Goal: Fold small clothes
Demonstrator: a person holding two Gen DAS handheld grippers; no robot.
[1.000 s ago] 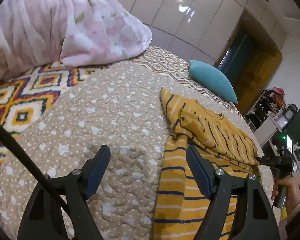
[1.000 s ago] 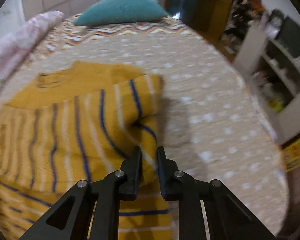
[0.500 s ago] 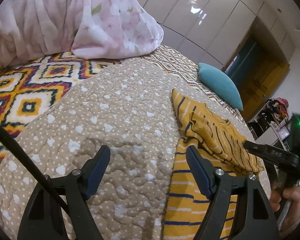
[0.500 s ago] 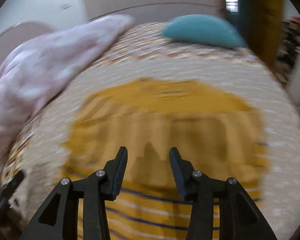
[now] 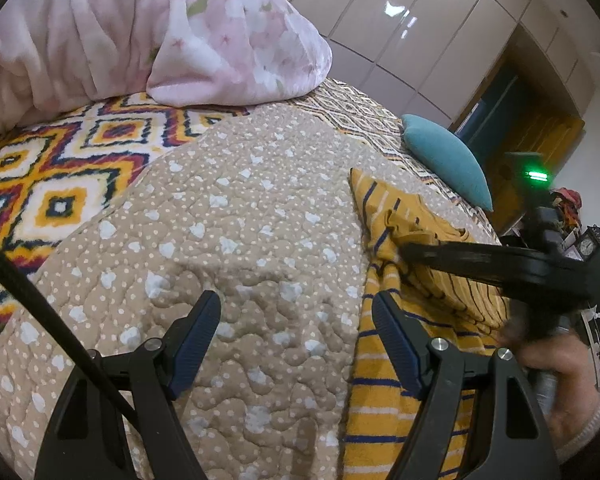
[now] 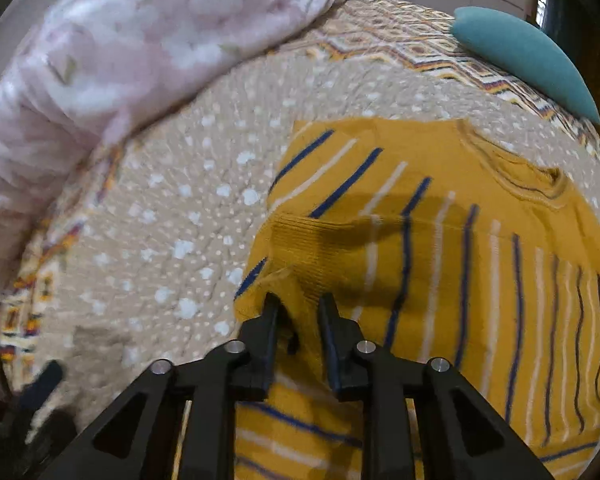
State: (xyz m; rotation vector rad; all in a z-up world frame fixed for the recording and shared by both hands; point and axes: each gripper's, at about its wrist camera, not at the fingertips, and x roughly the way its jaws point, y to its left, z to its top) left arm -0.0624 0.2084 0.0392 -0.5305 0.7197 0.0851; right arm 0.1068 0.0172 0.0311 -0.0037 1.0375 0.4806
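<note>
A mustard sweater (image 6: 440, 220) with blue and white stripes lies flat on the dotted beige quilt (image 5: 240, 220); its edge also shows in the left wrist view (image 5: 372, 420). My right gripper (image 6: 298, 304) is at the sweater's left sleeve cuff (image 6: 296, 240). Its jaws are closing, with a bunch of the cuff fabric pinched between them. In the left wrist view the right gripper (image 5: 410, 251) reaches in from the right onto that sleeve, held by a hand (image 5: 560, 372). My left gripper (image 5: 296, 320) hovers open over the quilt beside the sweater, holding nothing.
A pink floral blanket (image 5: 160, 32) is heaped at the back left on a diamond-patterned bedspread (image 5: 60, 168). A teal pillow (image 5: 446, 160) lies beyond the sweater. Glossy wardrobe doors (image 5: 400, 20) stand behind the bed. A black cable (image 5: 40, 304) crosses the lower left.
The right gripper let go of the right sleeve, swung left across the sweater with jaws apart, and has narrowed on the left sleeve cuff. The left gripper has hardly moved.
</note>
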